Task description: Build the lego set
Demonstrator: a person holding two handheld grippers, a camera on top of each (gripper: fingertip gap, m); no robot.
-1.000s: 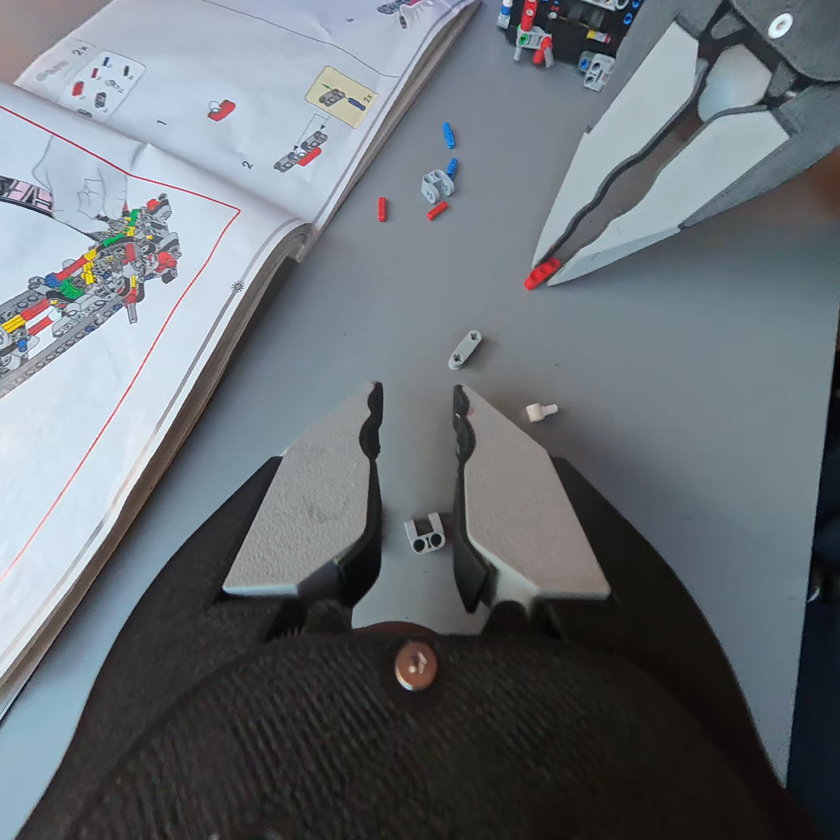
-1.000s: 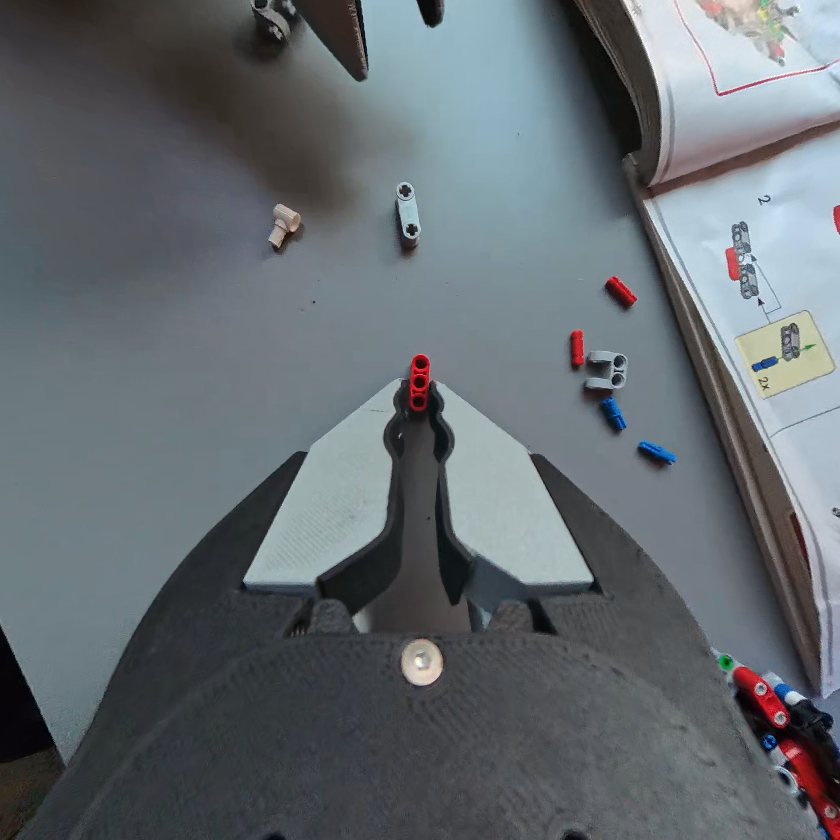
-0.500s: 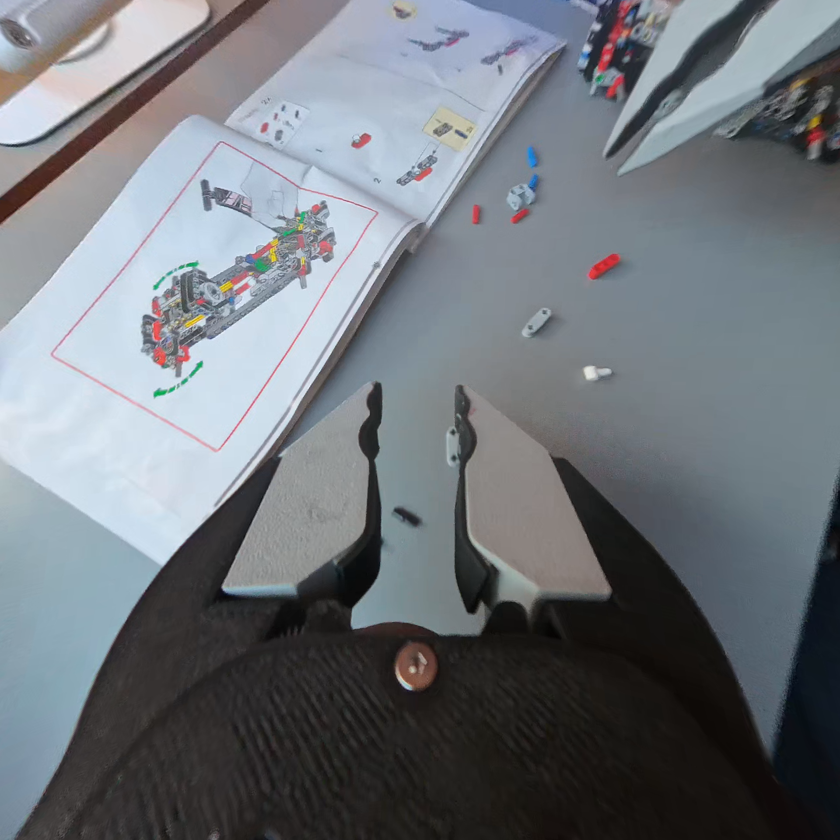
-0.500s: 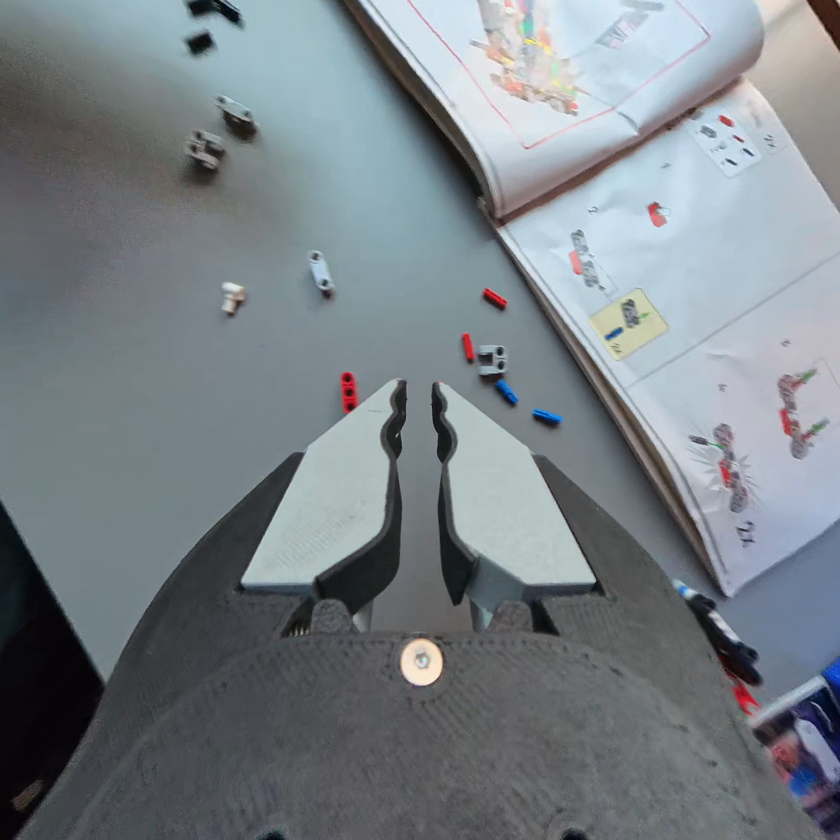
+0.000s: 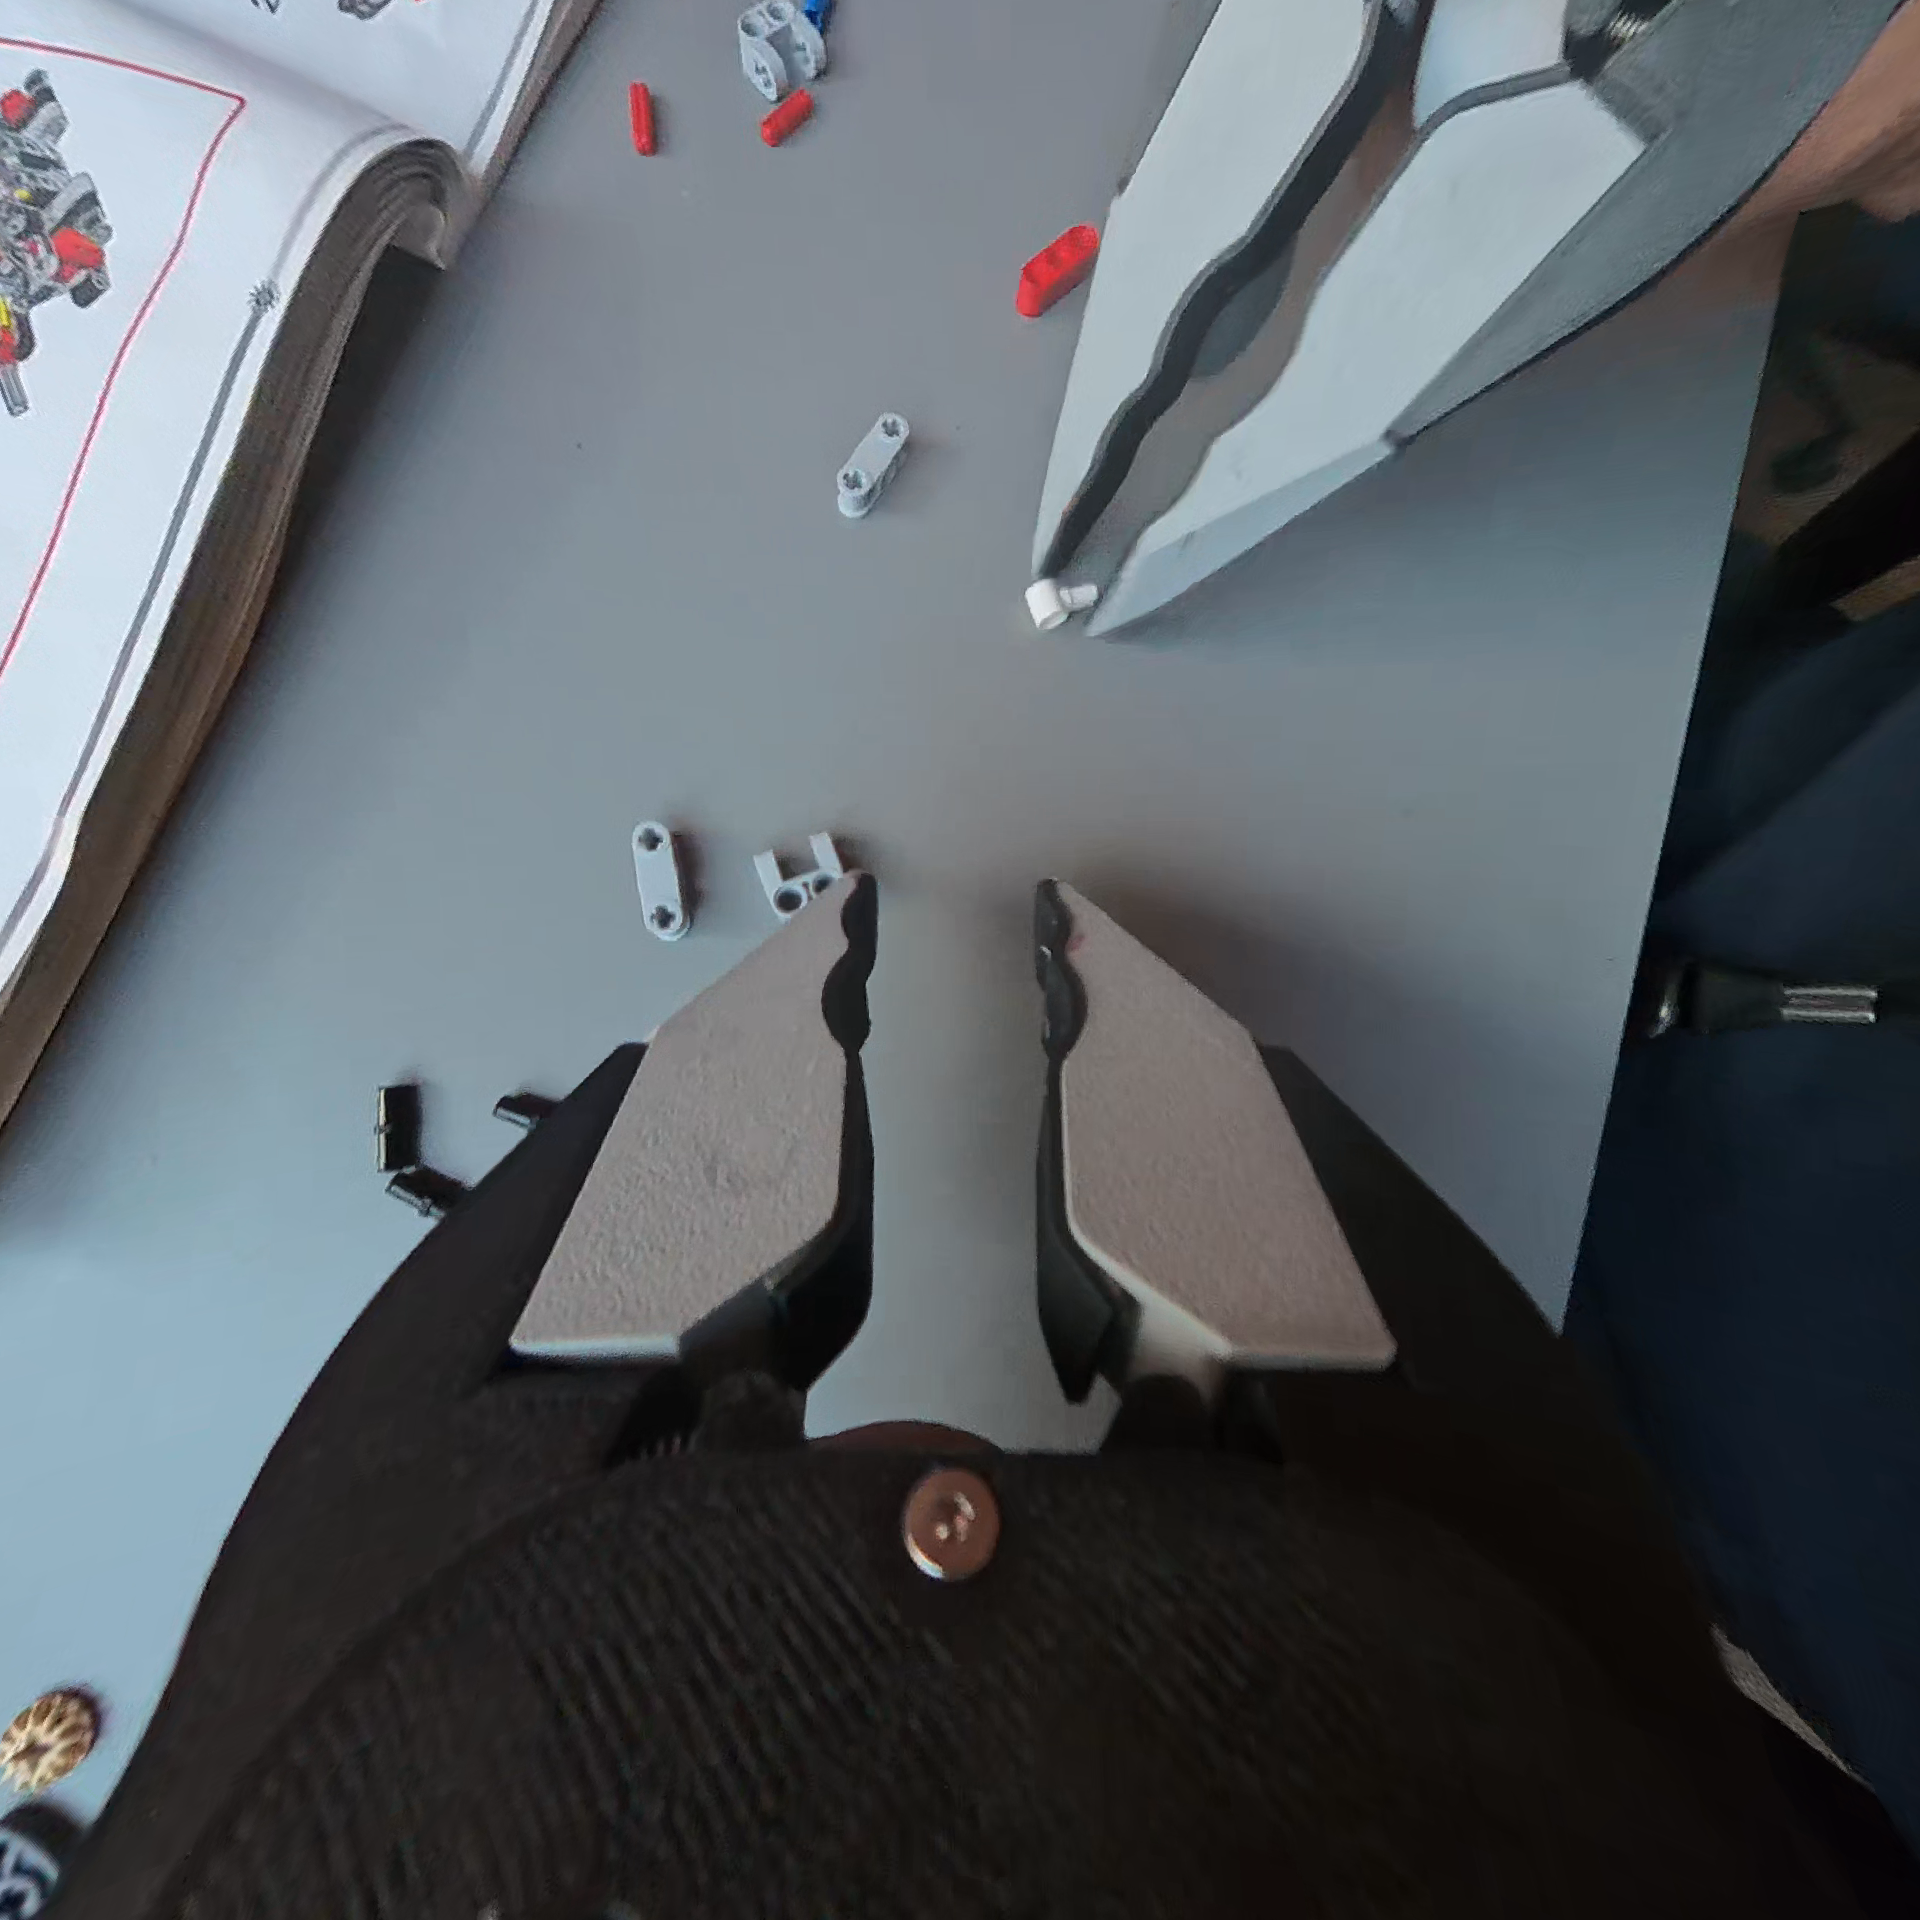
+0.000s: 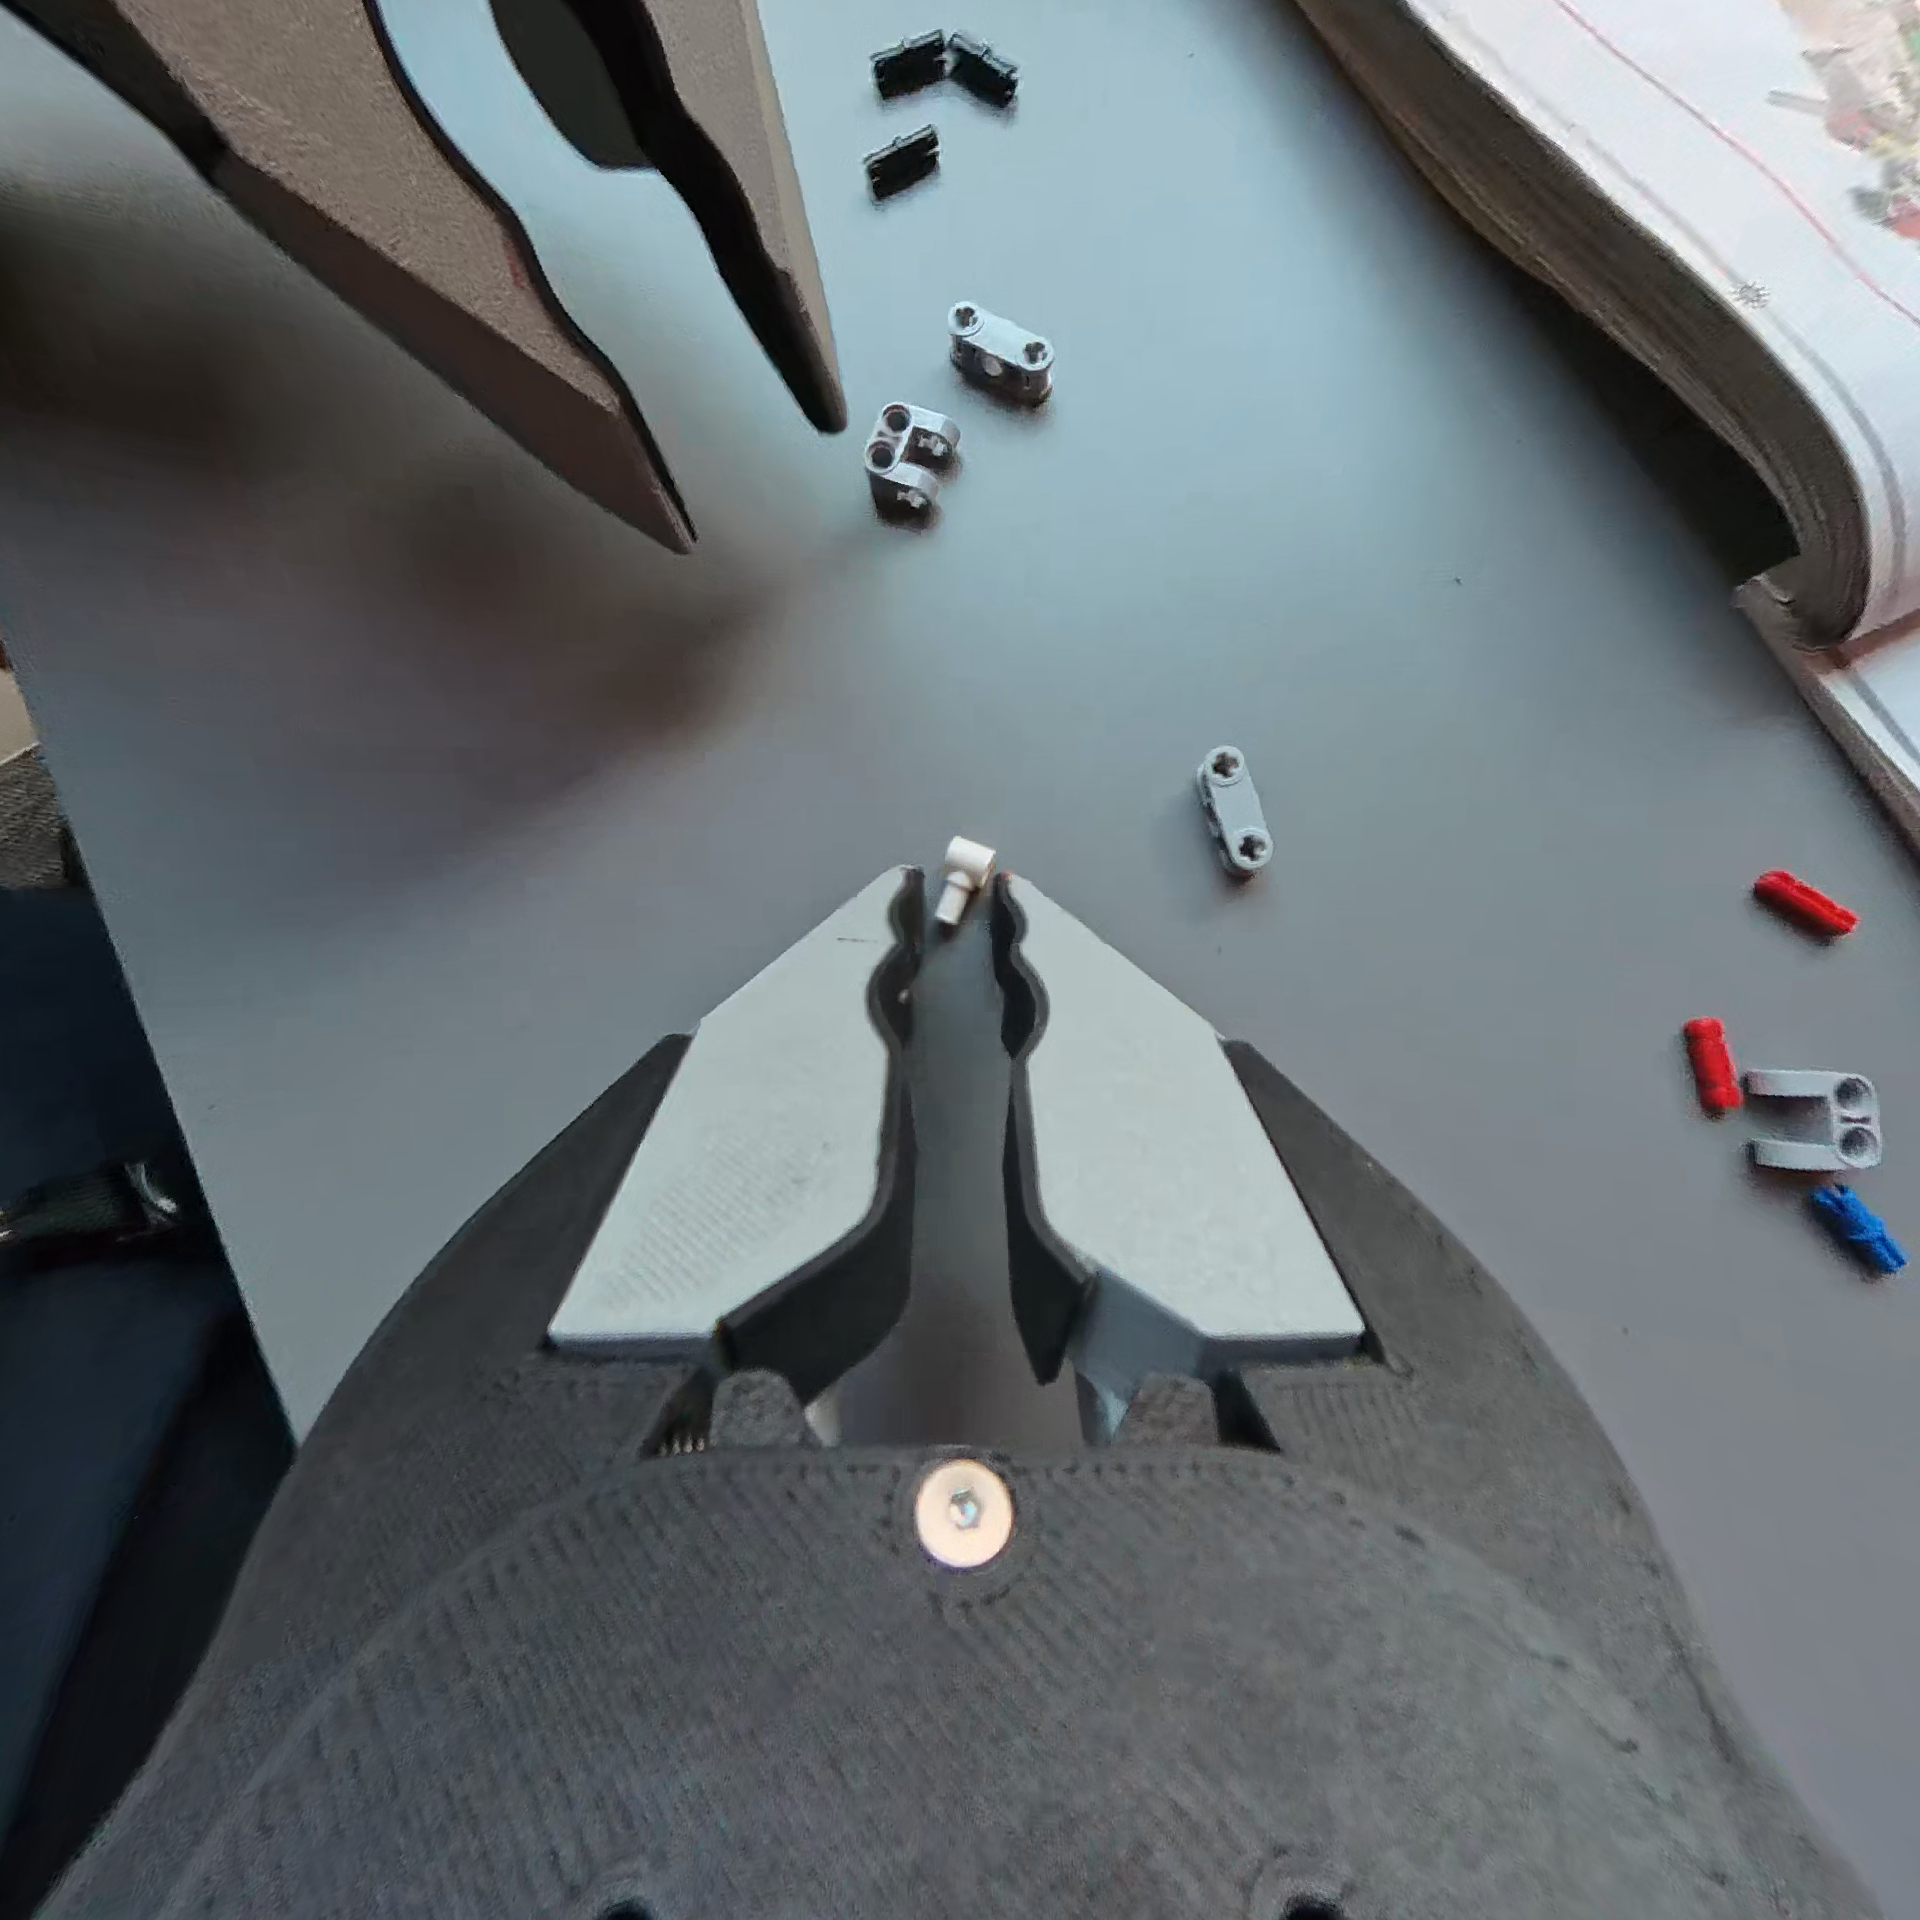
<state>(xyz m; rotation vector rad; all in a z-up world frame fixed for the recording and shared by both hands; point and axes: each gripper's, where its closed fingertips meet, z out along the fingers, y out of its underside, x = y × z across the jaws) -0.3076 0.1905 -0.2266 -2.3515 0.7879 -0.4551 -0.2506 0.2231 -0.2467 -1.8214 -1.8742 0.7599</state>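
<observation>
Two grippers work low over a grey tabletop (image 5: 623, 644) strewn with small building-toy parts. Nothing lies in the left gripper (image 5: 956, 899): its jaws stand spread over bare tabletop, with a grey forked connector (image 5: 798, 871) just beside its left fingertip and a grey two-hole link (image 5: 661, 881) near that. Black pins (image 5: 400, 1122) lie farther left. On the right gripper (image 6: 958, 888) the jaws are only narrowly parted around a small white pin (image 6: 961, 871); a gap shows between the pads and the pin, which rests on the tabletop. Another grey link (image 6: 1234, 808) lies near, red pins (image 6: 1805, 903) and a blue pin (image 6: 1860, 1228) farther right. An open instruction booklet (image 5: 156, 343) lies along the edge.
</observation>
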